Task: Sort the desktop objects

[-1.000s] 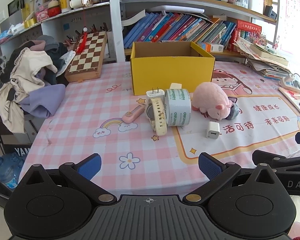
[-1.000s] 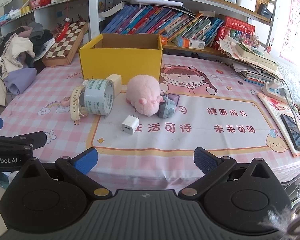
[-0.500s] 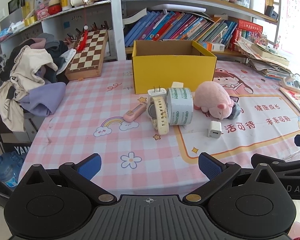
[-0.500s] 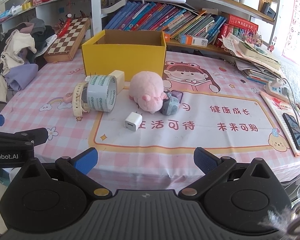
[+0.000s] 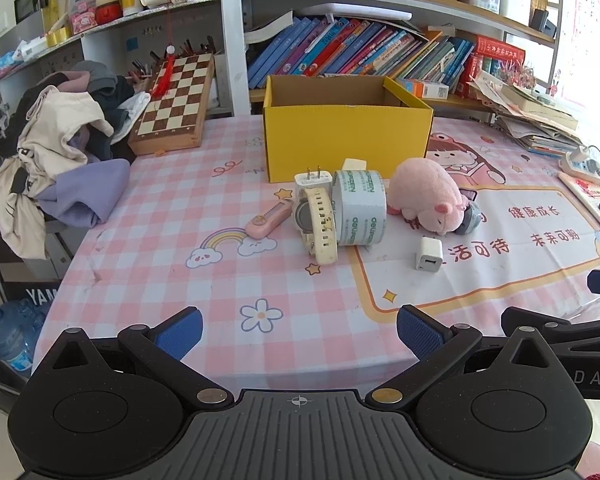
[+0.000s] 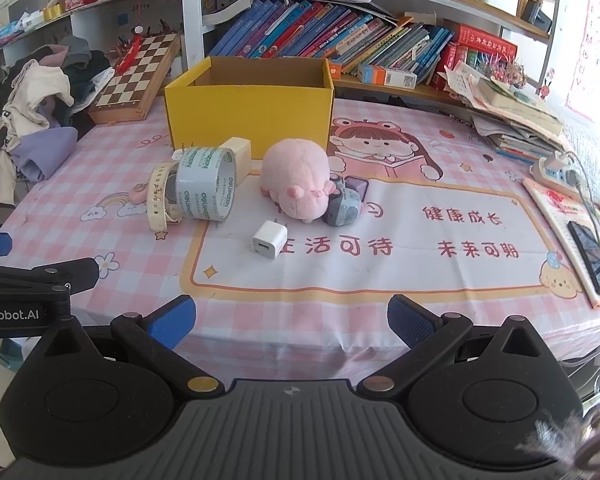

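A yellow open box stands mid-table. In front of it lie a tape roll, a cream watch, a white plug, a pink utility knife, a pink plush pig, a grey toy and a small white charger. My left gripper and right gripper are open and empty at the table's near edge, well short of the objects.
A chessboard leans at the back left beside a clothes pile. Bookshelves run behind. A paper stack, power strip and phone lie at the right.
Both grippers have moved slightly forward toward the objects; the objects look a little larger. Nothing on the table has moved.
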A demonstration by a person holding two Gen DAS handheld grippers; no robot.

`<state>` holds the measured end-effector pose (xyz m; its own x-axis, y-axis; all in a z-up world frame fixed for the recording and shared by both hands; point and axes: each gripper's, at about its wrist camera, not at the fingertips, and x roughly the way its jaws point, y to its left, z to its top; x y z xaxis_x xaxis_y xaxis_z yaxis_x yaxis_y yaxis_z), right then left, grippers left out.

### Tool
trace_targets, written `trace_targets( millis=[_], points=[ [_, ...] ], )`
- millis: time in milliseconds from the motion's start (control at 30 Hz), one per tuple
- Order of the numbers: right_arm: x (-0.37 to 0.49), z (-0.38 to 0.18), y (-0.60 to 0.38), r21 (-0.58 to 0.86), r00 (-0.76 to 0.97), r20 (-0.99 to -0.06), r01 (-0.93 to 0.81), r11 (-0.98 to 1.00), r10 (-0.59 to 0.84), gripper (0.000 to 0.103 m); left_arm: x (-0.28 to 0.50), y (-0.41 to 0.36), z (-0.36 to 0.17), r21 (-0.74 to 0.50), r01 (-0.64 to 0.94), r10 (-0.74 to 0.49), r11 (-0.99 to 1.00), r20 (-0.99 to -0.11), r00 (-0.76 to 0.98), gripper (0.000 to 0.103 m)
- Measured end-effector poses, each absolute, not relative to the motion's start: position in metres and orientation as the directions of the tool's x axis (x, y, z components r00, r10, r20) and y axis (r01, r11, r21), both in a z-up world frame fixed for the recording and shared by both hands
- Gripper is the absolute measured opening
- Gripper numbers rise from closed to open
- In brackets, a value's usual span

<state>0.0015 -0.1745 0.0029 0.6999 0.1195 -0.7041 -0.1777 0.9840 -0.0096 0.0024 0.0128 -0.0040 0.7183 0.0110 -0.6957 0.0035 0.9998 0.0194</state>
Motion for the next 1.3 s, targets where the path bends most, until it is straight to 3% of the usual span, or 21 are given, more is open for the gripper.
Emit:
trace_targets(
  millis=[1300],
  points=[
    [-0.001, 0.011, -0.172, -0.004, 0.733, -0.668, -0.175, 0.985, 0.127, 0.102, -0.001, 0.026, -0.001, -0.017, -0.008, -0.005, 1.0, -0.671, 0.742, 0.103]
  ],
)
